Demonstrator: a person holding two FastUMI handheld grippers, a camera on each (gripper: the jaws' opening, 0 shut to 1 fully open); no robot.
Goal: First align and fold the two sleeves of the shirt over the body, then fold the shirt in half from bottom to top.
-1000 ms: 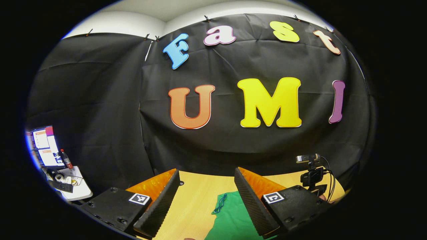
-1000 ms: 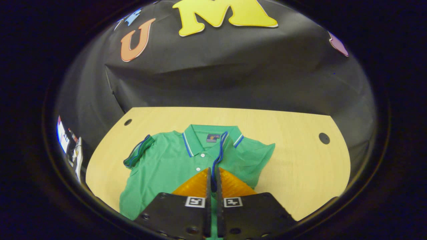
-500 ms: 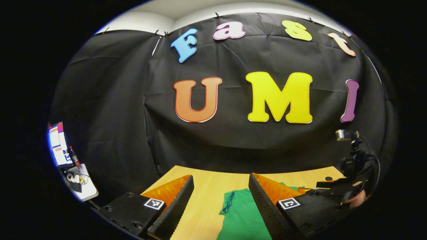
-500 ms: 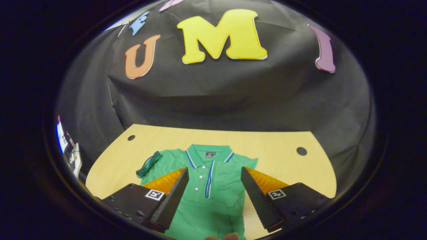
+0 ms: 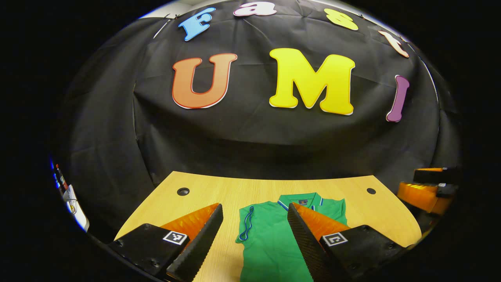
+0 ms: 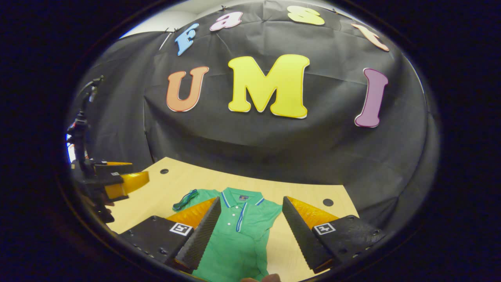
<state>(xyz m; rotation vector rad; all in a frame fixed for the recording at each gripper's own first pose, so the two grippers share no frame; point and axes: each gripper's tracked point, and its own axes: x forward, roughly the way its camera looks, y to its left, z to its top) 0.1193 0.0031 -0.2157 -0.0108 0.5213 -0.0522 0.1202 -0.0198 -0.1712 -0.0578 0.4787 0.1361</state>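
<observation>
Green polo shirt (image 5: 274,239) flat on the wooden table (image 5: 219,188), collar toward the black cloth wall, long axis running from collar back toward both grippers; right sleeve already over the body, left sleeve (image 6: 186,199) out to the side. Left gripper (image 5: 254,243) nearer that sleeve, fingers spread wide, holding nothing. Right gripper (image 6: 250,231) above the shirt's body, likewise agape and empty; small patch inside the collar (image 6: 244,197) too small to read.

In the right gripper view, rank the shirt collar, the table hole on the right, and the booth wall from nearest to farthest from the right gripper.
1. Collar: just beyond the open jaws of the right gripper, centre.
2. Table hole: farther back, to the right.
3. Wall: behind the table.
</observation>
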